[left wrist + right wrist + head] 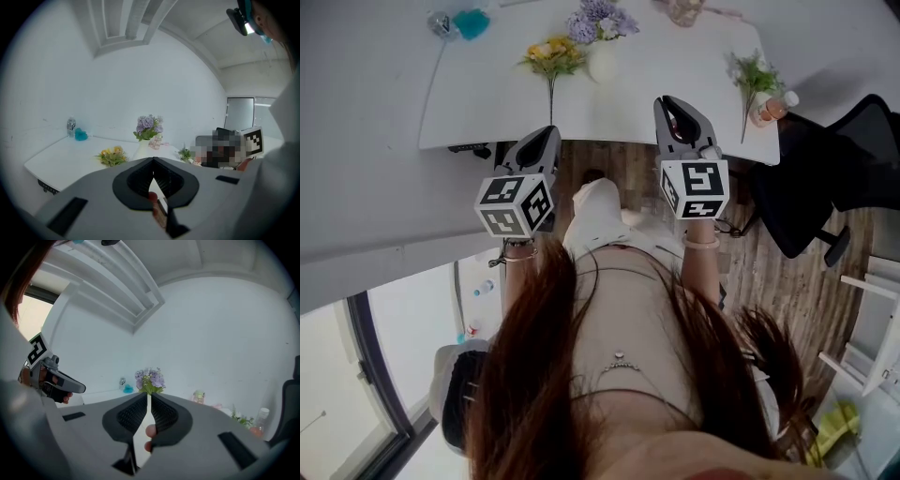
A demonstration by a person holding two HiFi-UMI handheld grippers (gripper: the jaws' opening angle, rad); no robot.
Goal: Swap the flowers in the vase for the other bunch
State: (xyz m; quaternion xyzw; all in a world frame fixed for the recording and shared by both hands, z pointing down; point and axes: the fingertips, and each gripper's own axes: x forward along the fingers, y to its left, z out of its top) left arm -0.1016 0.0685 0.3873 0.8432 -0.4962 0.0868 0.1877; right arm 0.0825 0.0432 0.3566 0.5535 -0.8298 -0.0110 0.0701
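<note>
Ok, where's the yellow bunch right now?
In the head view the yellow bunch lies on the white table, just left of the vase holding the purple flowers.

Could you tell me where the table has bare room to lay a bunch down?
Bare: the table on its left, between teal object and yellow bunch; also between vase and green sprig. Tightest between yellow bunch and vase.

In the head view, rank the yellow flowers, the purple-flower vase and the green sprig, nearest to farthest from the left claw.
From the left gripper:
1. Yellow flowers, lying straight ahead.
2. Purple-flower vase, farther back, slightly right.
3. Green sprig, far off to the right.
</note>
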